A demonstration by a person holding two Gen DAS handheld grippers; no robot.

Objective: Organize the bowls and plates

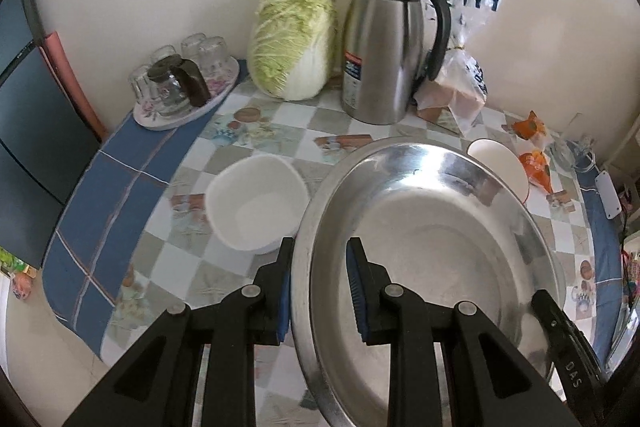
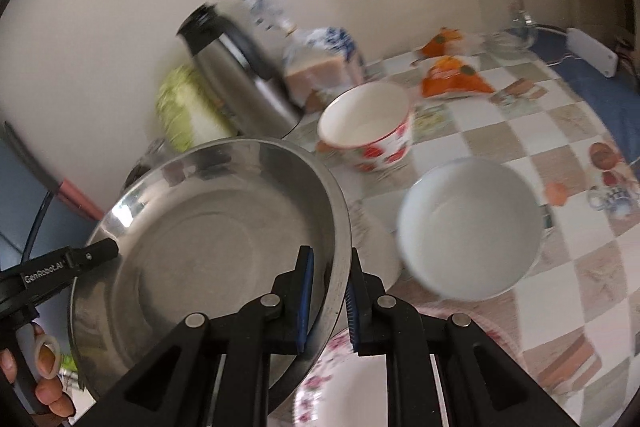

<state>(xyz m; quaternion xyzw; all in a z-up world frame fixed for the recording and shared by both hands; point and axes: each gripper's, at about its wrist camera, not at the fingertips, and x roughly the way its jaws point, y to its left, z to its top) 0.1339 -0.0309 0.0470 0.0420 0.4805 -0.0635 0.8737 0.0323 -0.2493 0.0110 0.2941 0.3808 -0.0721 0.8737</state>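
Observation:
A wide steel basin (image 1: 432,235) is lifted over the table, held by its rim on two sides. My left gripper (image 1: 320,243) is shut on the near-left rim, one pad inside and one outside. My right gripper (image 2: 330,251) is shut on the opposite rim of the same basin (image 2: 208,227). A plain white bowl (image 1: 256,203) sits on the table left of the basin. Another plain white bowl (image 2: 468,227) stands to the basin's right, a strawberry-patterned bowl (image 2: 368,127) behind it. A floral plate (image 2: 320,379) lies under the right gripper.
A steel thermos jug (image 1: 384,43), a cabbage (image 1: 292,39) and a bagged loaf (image 1: 460,87) stand along the wall. A tray of upturned glasses (image 1: 180,79) sits at the back left, orange snack packets (image 2: 452,79) at the back right. The tablecloth's blue border (image 1: 100,211) marks the table edge.

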